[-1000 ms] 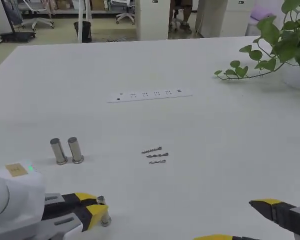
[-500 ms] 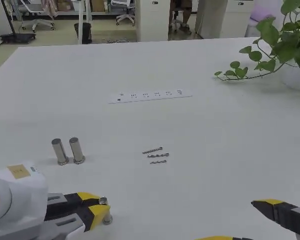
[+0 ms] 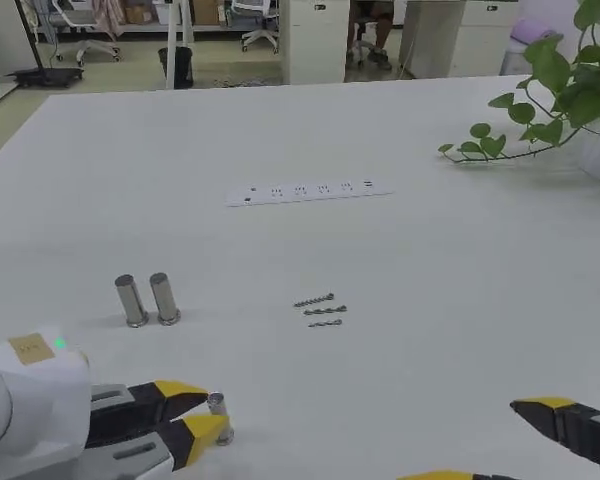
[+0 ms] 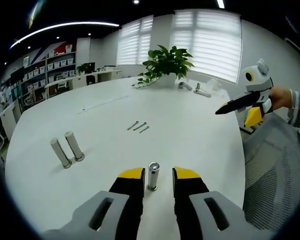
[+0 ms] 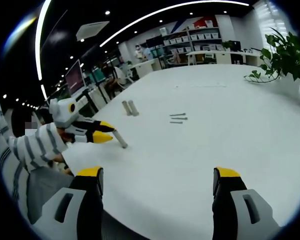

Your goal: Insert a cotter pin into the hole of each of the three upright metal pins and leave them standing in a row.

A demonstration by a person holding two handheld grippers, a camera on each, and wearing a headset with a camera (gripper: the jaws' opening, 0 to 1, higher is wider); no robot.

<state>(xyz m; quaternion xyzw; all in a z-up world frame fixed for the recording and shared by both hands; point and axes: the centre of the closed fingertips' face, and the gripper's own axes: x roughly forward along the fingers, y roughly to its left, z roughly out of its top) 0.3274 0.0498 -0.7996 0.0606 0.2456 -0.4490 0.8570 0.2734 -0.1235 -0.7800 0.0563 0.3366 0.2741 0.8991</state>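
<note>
One metal pin (image 4: 152,176) stands between parted left gripper (image 4: 157,174) jaws, untouched; right gripper (image 5: 158,173) agape.

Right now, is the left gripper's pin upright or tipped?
Upright: the pin stands on its base between the open jaws of the left gripper.

white table (image 3: 460,300) — two upright metal pins (image 3: 163,297); third pin (image 3: 218,414) apart; three cotter pins (image 3: 320,311); power strip (image 3: 308,190)

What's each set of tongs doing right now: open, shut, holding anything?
Left tongs: open, jaws either side of the upright metal pin, with gaps showing, not gripping it.
Right tongs: wide open, empty.
</note>
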